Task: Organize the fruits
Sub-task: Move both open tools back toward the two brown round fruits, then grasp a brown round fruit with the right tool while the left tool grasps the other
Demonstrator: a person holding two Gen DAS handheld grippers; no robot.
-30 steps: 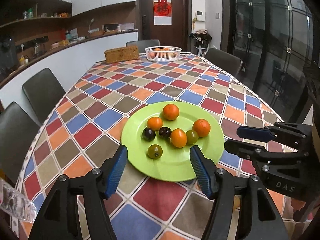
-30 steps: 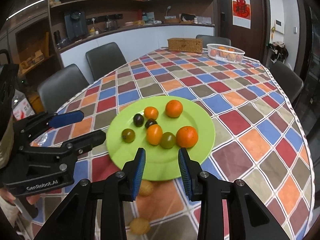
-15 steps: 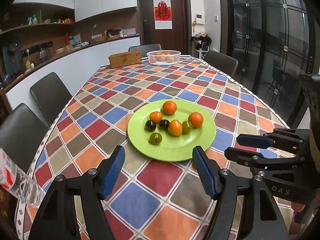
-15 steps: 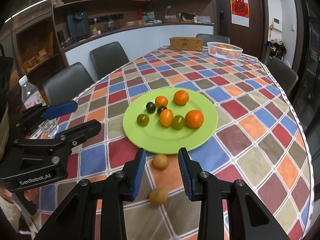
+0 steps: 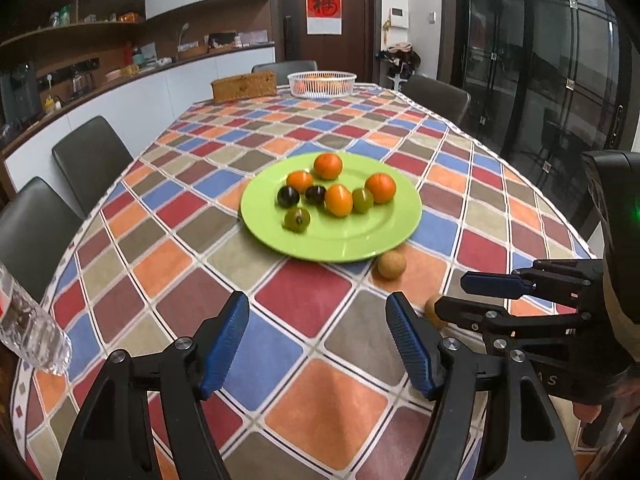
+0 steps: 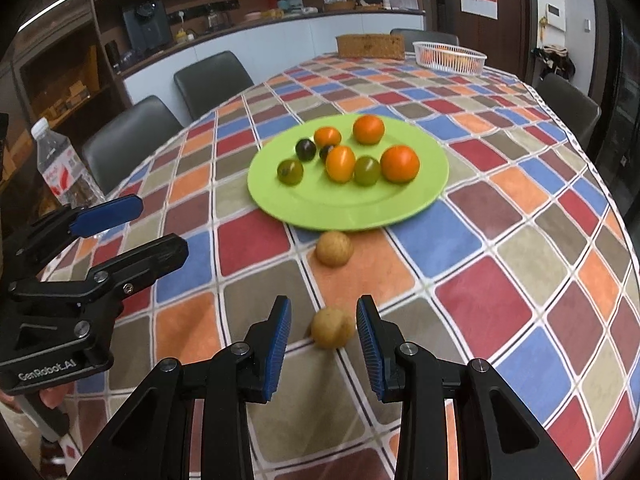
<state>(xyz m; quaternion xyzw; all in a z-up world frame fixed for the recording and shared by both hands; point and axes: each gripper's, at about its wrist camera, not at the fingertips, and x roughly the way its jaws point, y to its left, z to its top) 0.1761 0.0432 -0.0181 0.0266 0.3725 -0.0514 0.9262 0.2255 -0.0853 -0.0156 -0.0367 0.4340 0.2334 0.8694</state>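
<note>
A green plate (image 5: 332, 248) (image 6: 344, 216) on the checked tablecloth holds several small orange, dark and green fruits. Two tan round fruits lie on the cloth in front of it. The farther tan fruit (image 5: 392, 265) (image 6: 334, 249) sits just off the plate's rim. The nearer tan fruit (image 6: 332, 327) (image 5: 431, 307) lies just past the tips of my right gripper (image 6: 323, 312) (image 5: 452, 292), in line with the gap; the narrowly parted pads do not touch it. My left gripper (image 5: 316, 308) (image 6: 154, 226) stands wide open over bare cloth, left of both fruits.
A water bottle (image 5: 28, 340) (image 6: 64, 168) stands at the table's left edge near the left gripper. A white basket (image 5: 322, 84) (image 6: 450, 56) with orange fruit and a wicker box (image 5: 244, 86) (image 6: 370, 46) sit at the far end. Dark chairs ring the table.
Both grippers have drawn back from the plate and sunk toward the cloth. The two tan fruits have come into view, the nearer now in line with the right jaws. The left jaws widened a little.
</note>
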